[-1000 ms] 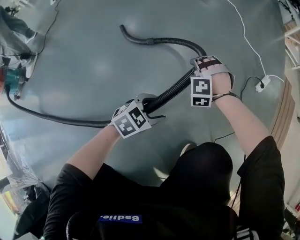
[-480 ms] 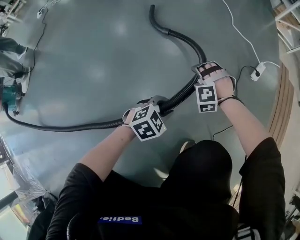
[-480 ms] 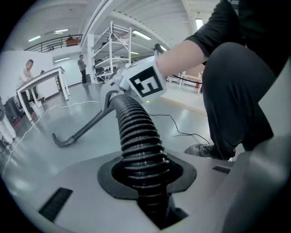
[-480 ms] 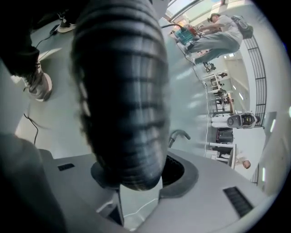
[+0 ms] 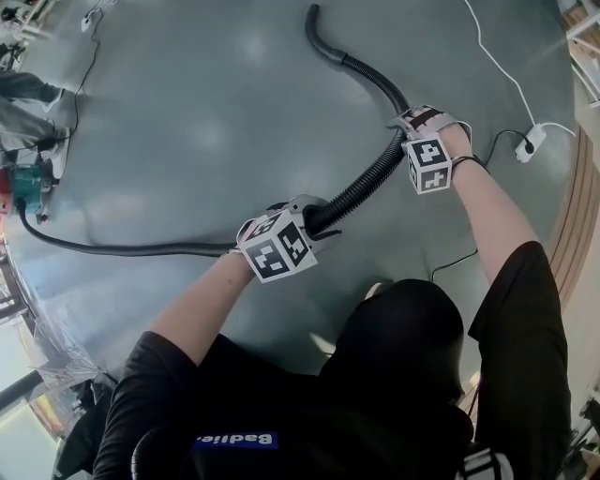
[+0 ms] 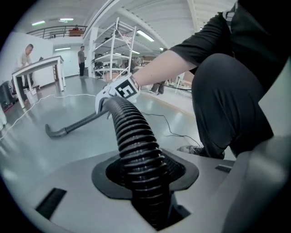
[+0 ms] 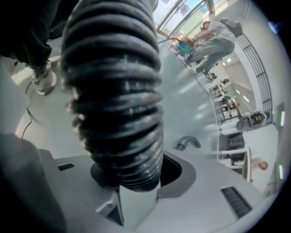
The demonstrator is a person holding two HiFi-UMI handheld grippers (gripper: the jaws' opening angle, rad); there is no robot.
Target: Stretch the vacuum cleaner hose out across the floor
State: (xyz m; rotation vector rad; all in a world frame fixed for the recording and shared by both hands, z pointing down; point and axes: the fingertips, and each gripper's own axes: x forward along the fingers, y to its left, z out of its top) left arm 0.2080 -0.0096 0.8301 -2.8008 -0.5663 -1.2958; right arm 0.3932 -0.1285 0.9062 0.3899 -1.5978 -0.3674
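The black ribbed vacuum hose (image 5: 366, 183) runs along the floor from the left, up through both grippers, and curves away to its nozzle end (image 5: 314, 19). My left gripper (image 5: 314, 220) is shut on the hose; its jaws have just been opening a little, with the hose (image 6: 132, 132) still seated between the pads of the left gripper (image 6: 145, 182). Farther along, my right gripper (image 5: 403, 127) is shut on the same hose (image 7: 113, 91), which fills the right gripper (image 7: 132, 182). The right gripper's marker cube (image 6: 119, 89) shows up the hose.
A teal vacuum cleaner (image 5: 28, 183) sits at the left edge. A white cable and power strip (image 5: 530, 141) lie at the right, near a wooden edge (image 5: 577, 187). My shoe (image 5: 375, 292) is close below. Shelving (image 6: 113, 50) and a table (image 6: 41, 68) stand far off.
The left gripper closed round the hose and slid right. The right hand moved away toward the top right. The hose between them straightened and its nozzle end swung toward the picture's top.
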